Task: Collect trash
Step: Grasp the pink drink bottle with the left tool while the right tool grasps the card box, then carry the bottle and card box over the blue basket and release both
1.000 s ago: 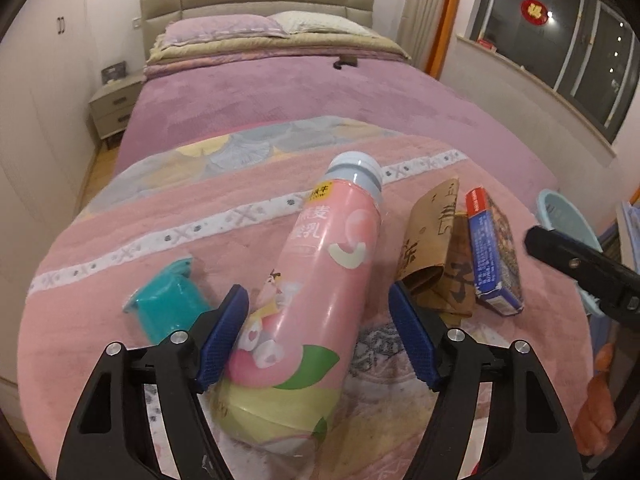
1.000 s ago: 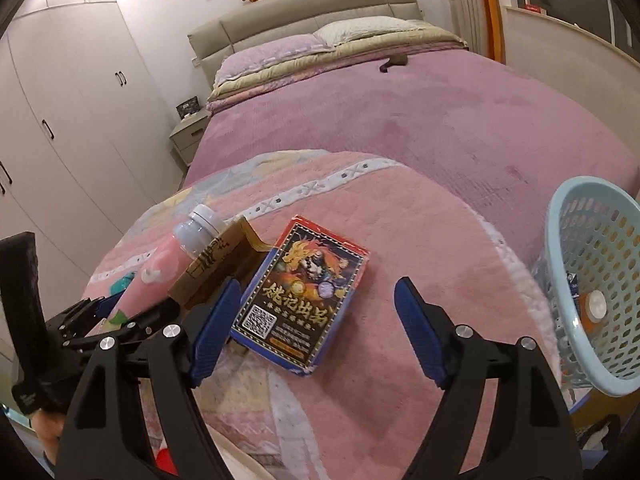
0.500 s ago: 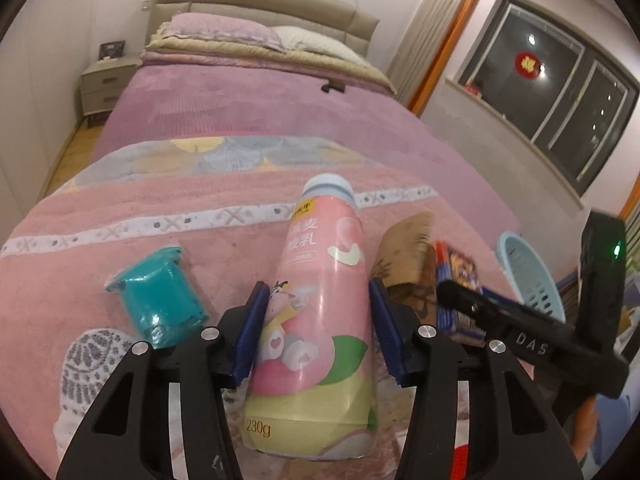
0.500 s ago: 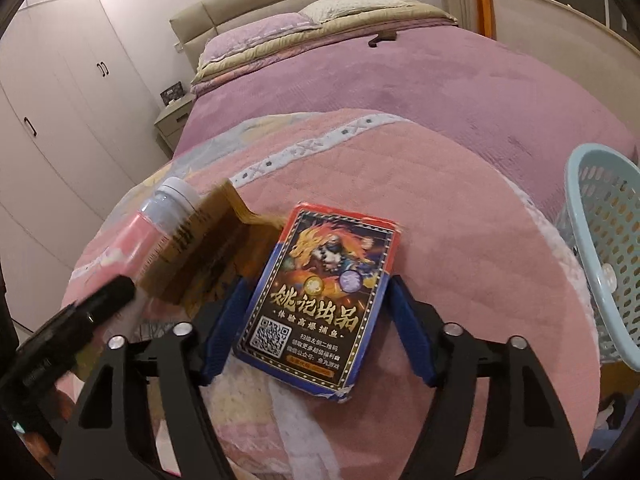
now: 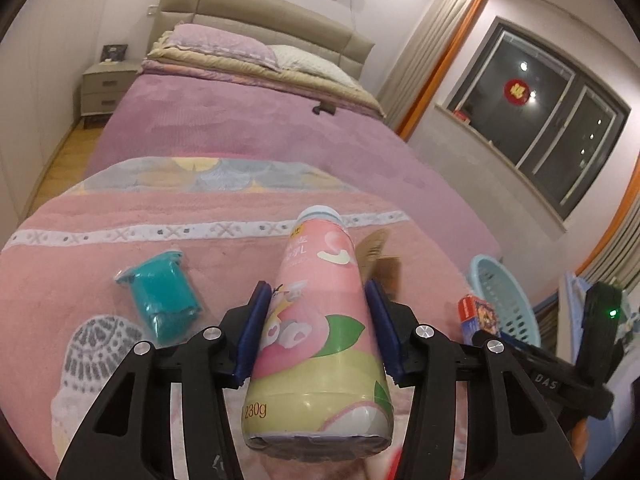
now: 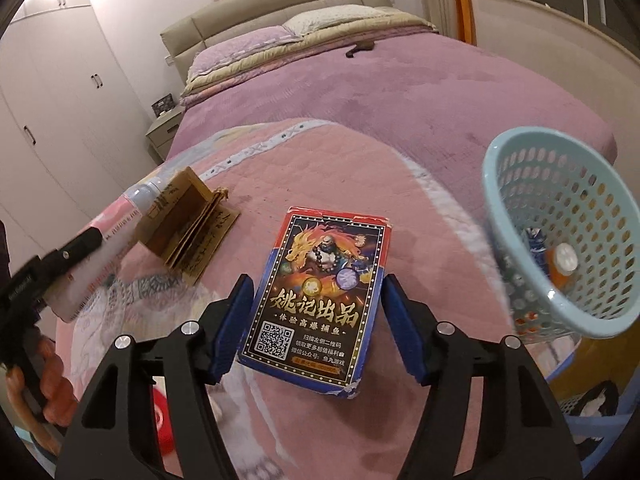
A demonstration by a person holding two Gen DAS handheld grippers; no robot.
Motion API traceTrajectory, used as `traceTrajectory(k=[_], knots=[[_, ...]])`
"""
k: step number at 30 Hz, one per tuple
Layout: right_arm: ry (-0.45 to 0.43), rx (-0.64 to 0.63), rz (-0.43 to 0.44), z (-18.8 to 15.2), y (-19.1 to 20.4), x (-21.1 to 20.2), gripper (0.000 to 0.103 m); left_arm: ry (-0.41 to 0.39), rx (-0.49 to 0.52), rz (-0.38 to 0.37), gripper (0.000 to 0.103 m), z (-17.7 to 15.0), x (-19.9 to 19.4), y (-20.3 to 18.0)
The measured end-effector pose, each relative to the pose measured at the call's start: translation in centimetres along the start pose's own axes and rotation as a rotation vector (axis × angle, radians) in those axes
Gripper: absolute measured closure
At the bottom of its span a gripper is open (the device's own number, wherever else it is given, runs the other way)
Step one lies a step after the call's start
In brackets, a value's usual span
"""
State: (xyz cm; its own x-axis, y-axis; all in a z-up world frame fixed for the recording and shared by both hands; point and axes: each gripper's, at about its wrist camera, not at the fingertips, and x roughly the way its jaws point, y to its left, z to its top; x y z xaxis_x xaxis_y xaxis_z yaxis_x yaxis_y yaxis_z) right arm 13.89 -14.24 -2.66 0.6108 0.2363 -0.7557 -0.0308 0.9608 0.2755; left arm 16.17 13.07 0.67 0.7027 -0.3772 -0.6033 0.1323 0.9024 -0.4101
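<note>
- Bedroom, pink quilt (image 5: 100,216) on bed.
- Left gripper (image 5: 318,328) clamps pink bottle (image 5: 320,320), cap toward 12 o'clock.
- Right gripper (image 6: 318,324) pinches card box (image 6: 320,300).
- Right view alone shows basket (image 6: 560,248) contents at 3 o'clock; left alone, teal cup (image 5: 166,300) at 9.

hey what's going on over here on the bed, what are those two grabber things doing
A person is clearing trash off the bed with two handheld grippers. The left gripper is clamped on a pink drink bottle, lifted off the pink blanket. The right gripper holds a playing-card box by its sides. The light blue basket beside the bed already holds some items. A teal wrapper and a folded brown paper packet lie on the blanket, not yet collected.
</note>
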Motion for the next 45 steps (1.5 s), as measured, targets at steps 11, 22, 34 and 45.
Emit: traceTrajectory(k=[11,22,34,45], knots=[[-0.097,-0.049,0.048,-0.5,0.5,-5.4,0.041,-0.112,0.041,-0.011,0.056,-1.1,-7.4,-4.4],[-0.229,0.027,0.058,1.1,-3.8,-13.0,0.041,-0.176,0.172,-0.125,0.056,-0.2,-9.2,-14.2],[-0.33,0.195,-0.04,3.1,-14.4,-18.2,0.041,-0.077,0.279,-0.251,0.056,0.6,-1.3,-25.8],[-0.327,0.309,-0.156,5.0,-23.3,-17.7,0.041,0.057,0.292,-0.299,0.056,-0.3,9.7,-32.2]])
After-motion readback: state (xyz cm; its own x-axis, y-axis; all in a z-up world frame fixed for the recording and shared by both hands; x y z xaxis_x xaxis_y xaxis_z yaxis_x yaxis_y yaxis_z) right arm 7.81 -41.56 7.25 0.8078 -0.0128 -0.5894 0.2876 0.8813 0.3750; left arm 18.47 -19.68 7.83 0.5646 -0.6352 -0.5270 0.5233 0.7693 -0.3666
